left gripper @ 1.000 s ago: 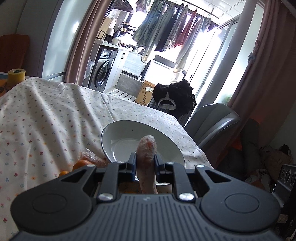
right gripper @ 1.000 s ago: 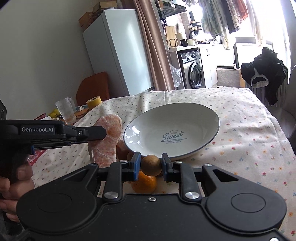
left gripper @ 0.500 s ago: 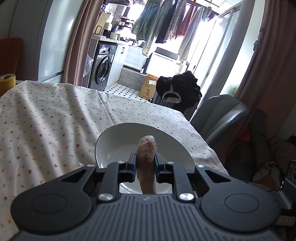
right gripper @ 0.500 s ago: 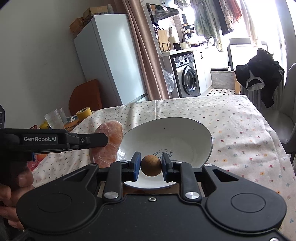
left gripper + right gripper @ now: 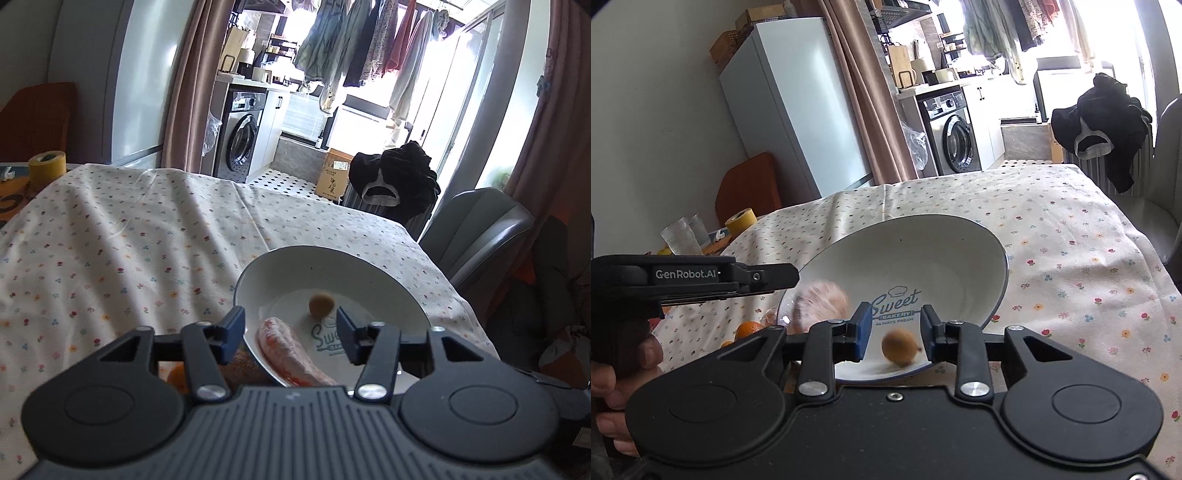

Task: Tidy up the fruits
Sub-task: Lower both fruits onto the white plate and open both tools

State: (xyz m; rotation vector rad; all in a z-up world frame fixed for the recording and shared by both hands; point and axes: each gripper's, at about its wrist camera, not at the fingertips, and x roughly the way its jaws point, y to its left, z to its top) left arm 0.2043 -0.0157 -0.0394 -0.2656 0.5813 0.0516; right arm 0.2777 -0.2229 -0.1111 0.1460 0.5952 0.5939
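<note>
A white "Sweet Bakery" plate [image 5: 258,280] [image 5: 960,236] sits on the floral tablecloth. A pink-orange wrapped fruit piece [image 5: 291,349] lies at the plate's near left; it is blurred in the right wrist view [image 5: 822,302]. A small round brown fruit [image 5: 321,303] [image 5: 899,347] lies in the plate. My left gripper [image 5: 291,334] is open and empty just above the wrapped piece. My right gripper [image 5: 894,334] is open and empty above the brown fruit. The left gripper's body [image 5: 687,277] shows from the side in the right wrist view.
Oranges [image 5: 748,328] and a wrapped piece [image 5: 240,363] lie on the cloth left of the plate. A yellow tape roll [image 5: 47,166], glasses [image 5: 681,236] and clutter stand at the far left. A grey chair [image 5: 480,229] stands by the table's right edge.
Both grippers opened. The wrapped piece dropped from the left gripper into the plate, and the brown fruit dropped from the right gripper into the plate.
</note>
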